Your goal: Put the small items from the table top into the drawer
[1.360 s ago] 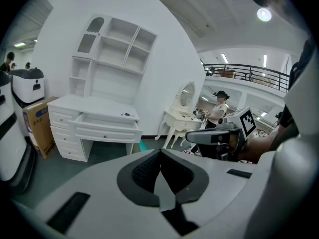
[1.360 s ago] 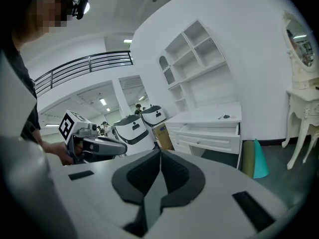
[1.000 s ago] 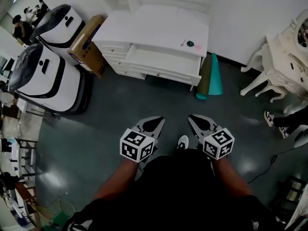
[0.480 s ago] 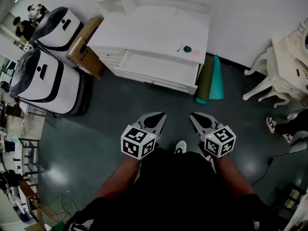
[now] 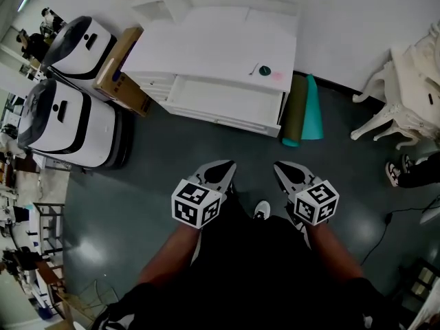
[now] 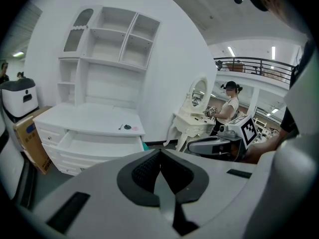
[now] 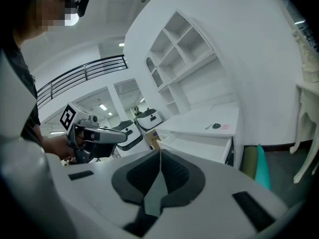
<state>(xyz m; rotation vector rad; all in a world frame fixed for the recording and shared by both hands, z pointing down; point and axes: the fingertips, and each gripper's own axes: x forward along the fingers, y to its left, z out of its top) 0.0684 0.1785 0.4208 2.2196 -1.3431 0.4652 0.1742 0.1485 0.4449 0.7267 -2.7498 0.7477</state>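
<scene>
Left gripper (image 5: 221,170) and right gripper (image 5: 285,172) clenched empty, I'm well short: drawer (image 5: 227,96) open, small items (image 5: 265,70) untouched on the table top (image 5: 206,47).

- Desk (image 5: 206,47): larger and lower in the head view than a second ago, so the wearer stands nearer to it.
- Drawer (image 5: 227,98): its open front has come down the picture. The strip of dark floor (image 5: 206,150) between it and the left gripper (image 5: 229,163) and right gripper (image 5: 278,165) has narrowed.
- Dark round item (image 5: 265,70) and pink item (image 5: 277,75) on the desk top: lower in the picture and slightly further left.
- White machines (image 5: 65,115), left: sit slightly lower.
- Chair (image 5: 412,88), right: shifted toward the picture's edge.
- White shoe (image 5: 261,210): a little lower between the grippers.
</scene>
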